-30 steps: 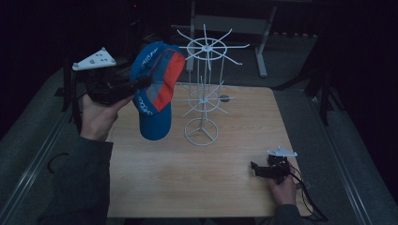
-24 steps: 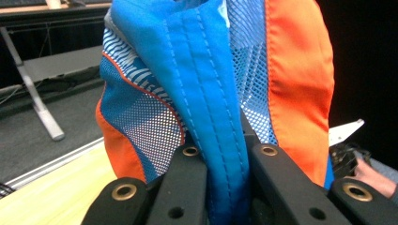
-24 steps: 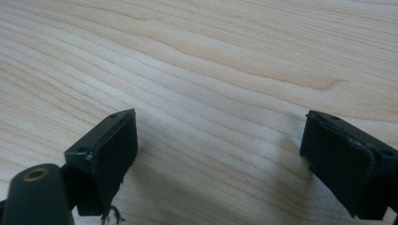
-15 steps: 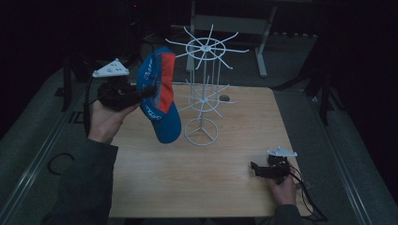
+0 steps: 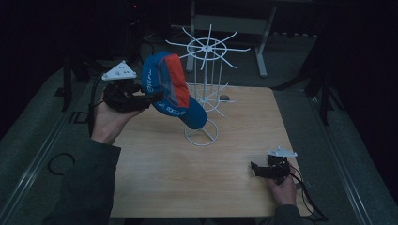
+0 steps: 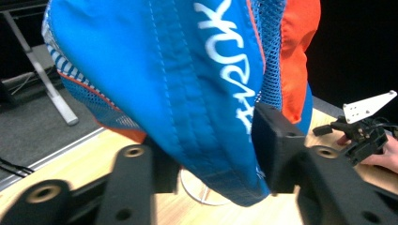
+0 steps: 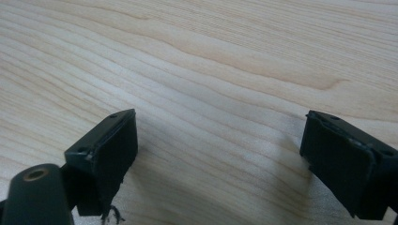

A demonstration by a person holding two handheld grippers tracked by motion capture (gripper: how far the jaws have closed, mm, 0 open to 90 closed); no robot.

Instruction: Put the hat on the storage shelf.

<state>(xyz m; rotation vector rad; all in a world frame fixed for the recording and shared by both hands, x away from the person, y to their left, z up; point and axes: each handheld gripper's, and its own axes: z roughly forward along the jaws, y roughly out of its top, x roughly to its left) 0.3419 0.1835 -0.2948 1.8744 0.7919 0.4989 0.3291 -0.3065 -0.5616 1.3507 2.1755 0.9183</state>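
Observation:
A blue cap (image 5: 171, 91) with an orange panel and white lettering hangs in the air left of a white wire rack (image 5: 204, 89). My left gripper (image 5: 151, 97) is shut on the cap's edge, held up over the table's left side. In the left gripper view the cap (image 6: 187, 79) spreads above the jaws, which pinch its blue fabric. The cap's brim overlaps the rack's lower arms in the high view; touching or apart, I cannot tell. My right gripper (image 5: 256, 169) rests on the wooden table (image 5: 187, 178) near the front right, open, with bare wood (image 7: 216, 93) between its fingers (image 7: 110, 150).
The rack's round base (image 5: 202, 133) stands mid-table, its spoked top (image 5: 206, 48) well above. A small dark object (image 5: 225, 98) lies behind the rack. A metal stand (image 5: 260, 51) sits on the floor beyond the table. The right hand with its gripper (image 6: 361, 136) appears in the left gripper view.
The left gripper has carried the cap to the right and tilted it, bringing its brim over toward the rack. The right gripper has stayed put on the table.

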